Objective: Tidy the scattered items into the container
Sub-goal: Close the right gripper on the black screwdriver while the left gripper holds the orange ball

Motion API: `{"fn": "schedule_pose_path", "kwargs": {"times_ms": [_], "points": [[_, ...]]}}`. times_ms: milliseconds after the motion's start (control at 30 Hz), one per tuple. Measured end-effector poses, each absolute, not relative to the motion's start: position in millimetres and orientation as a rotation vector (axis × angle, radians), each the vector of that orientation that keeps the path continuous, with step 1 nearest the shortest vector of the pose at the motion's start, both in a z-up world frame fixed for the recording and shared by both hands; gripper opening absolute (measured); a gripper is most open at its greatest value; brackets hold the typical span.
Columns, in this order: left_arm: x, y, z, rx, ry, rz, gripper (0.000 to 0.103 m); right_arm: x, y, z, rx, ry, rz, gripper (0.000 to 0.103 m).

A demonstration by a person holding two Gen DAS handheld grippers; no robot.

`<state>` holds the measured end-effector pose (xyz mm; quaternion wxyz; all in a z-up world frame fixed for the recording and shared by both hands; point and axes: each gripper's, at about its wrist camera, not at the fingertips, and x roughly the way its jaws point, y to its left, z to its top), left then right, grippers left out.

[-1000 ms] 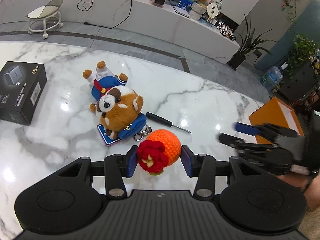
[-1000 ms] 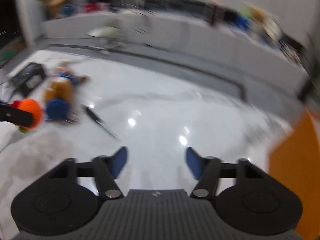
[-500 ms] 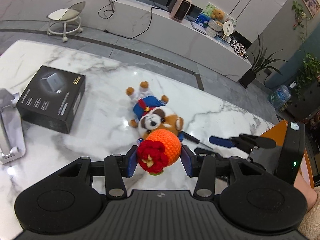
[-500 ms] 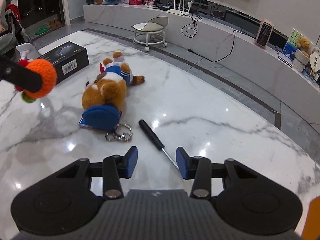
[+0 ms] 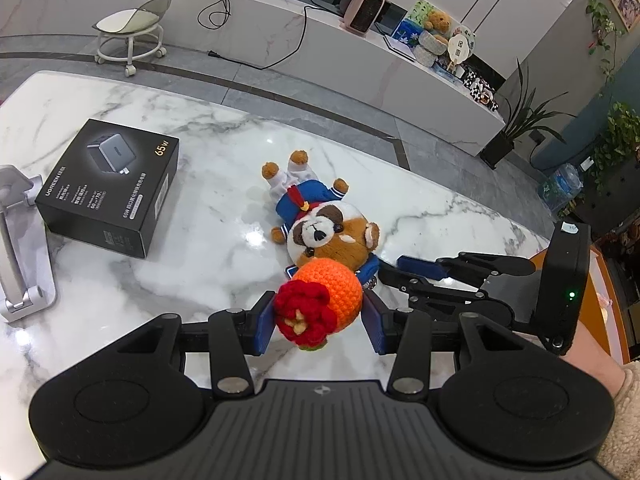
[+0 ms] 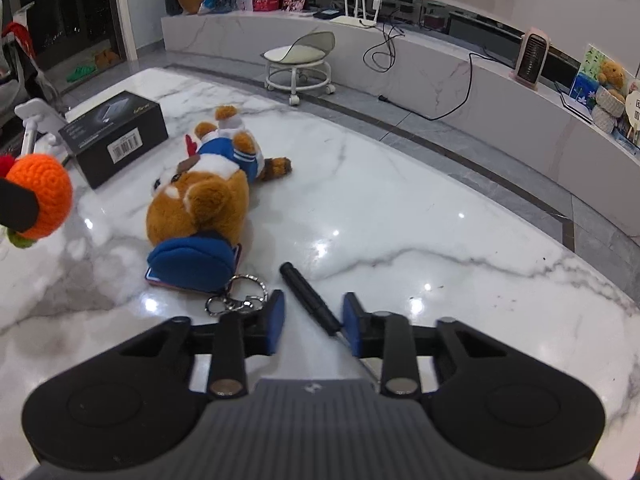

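My left gripper (image 5: pixel 320 320) is shut on a crocheted orange ball (image 5: pixel 332 284) with a red flower, held above the marble table. That ball also shows at the left edge of the right wrist view (image 6: pixel 44 196). My right gripper (image 6: pixel 314 318) is low over the table, jaws closing, with the black screwdriver (image 6: pixel 308 300) lying slantwise between them; a gap still shows beside its left pad. A plush dog (image 6: pixel 200 204) in a blue outfit lies just beyond, with a blue pouch (image 6: pixel 192 260) and key rings (image 6: pixel 236 300) at its head. The orange container (image 5: pixel 604 320) sits at far right.
A black charger box (image 5: pixel 112 184) lies at the left of the marble table (image 5: pixel 224 128), and a grey phone stand (image 5: pixel 20 248) stands at its left edge. A wheeled stool (image 6: pixel 300 60) and a long bench are on the floor beyond.
The right gripper has come down over the screwdriver and its jaws have narrowed around it. The left gripper, still holding the orange ball, has shifted sideways; the black box and phone stand are now in its view.
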<state>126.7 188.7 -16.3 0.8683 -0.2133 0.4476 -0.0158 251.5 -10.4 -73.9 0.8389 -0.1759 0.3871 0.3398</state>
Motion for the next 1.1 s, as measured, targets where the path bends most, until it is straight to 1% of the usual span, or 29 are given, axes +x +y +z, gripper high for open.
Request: {"fn": "schedule_pose_path", "kwargs": {"times_ms": [33, 67, 333, 467, 833, 1100], "points": [[126.7, 187.5, -16.1, -0.445, 0.938, -0.034, 0.053, 249.9, -9.8, -73.1, -0.375, 0.827, 0.722, 0.012], [127.0, 186.5, -16.2, -0.443, 0.939, -0.035, 0.053, 247.9, -9.6, -72.9, -0.378, 0.832, 0.726, 0.010], [128.7, 179.4, -15.8, -0.432, 0.945, -0.038, 0.053, 237.4, -12.7, -66.3, -0.371, 0.921, 0.710, 0.009], [128.5, 176.3, -13.2, -0.427, 0.942, -0.043, 0.053, 230.1, -18.9, -56.3, -0.363, 0.928, 0.704, 0.009], [126.2, 158.5, -3.5, -0.398, 0.932, -0.063, 0.053, 212.6, -49.0, -2.8, -0.269, 0.913, 0.629, 0.009], [125.0, 136.2, 12.7, -0.356, 0.905, -0.090, 0.053, 194.4, -85.5, 38.4, -0.203, 0.856, 0.593, 0.009]]}}
